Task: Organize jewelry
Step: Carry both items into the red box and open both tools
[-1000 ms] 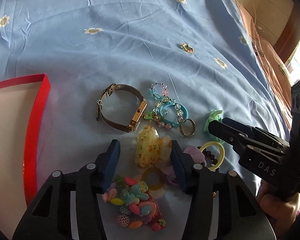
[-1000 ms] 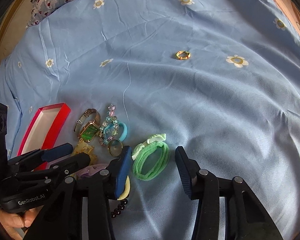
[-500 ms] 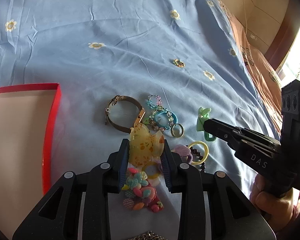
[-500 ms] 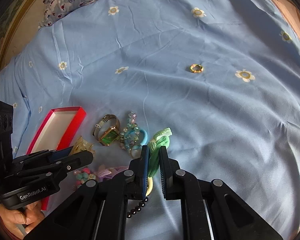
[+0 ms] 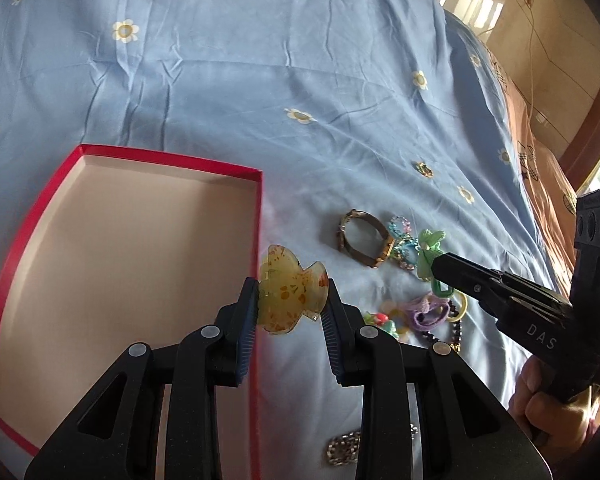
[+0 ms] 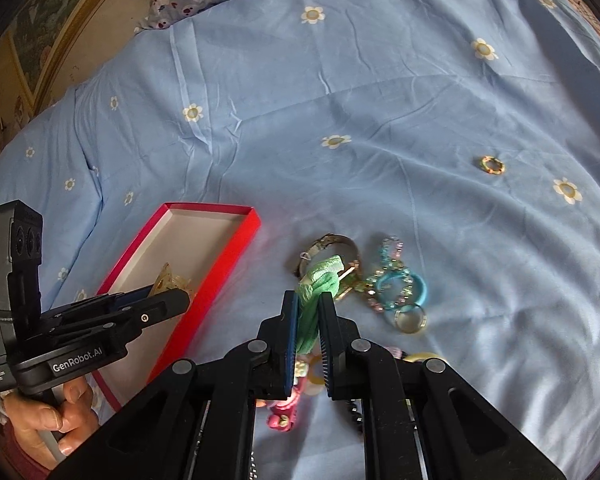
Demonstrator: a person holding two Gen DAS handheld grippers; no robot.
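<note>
The left gripper (image 5: 292, 304), clamped on the amber hair claw (image 5: 290, 296), hangs at the red box (image 5: 172, 164)'s right rim — the tray lies just to its left — while the right gripper (image 6: 308, 320), pinching the green hair tie (image 6: 318, 280), sits farther off.

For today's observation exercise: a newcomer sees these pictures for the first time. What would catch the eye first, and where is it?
Most striking is the yellow speckled hair claw pinched in the left tool, lifted at the right edge of the open red box. Next comes the green hair tie clamped in the right tool, above the heap of jewelry. A lone small ring lies apart on the blue flowered bedsheet.
</note>
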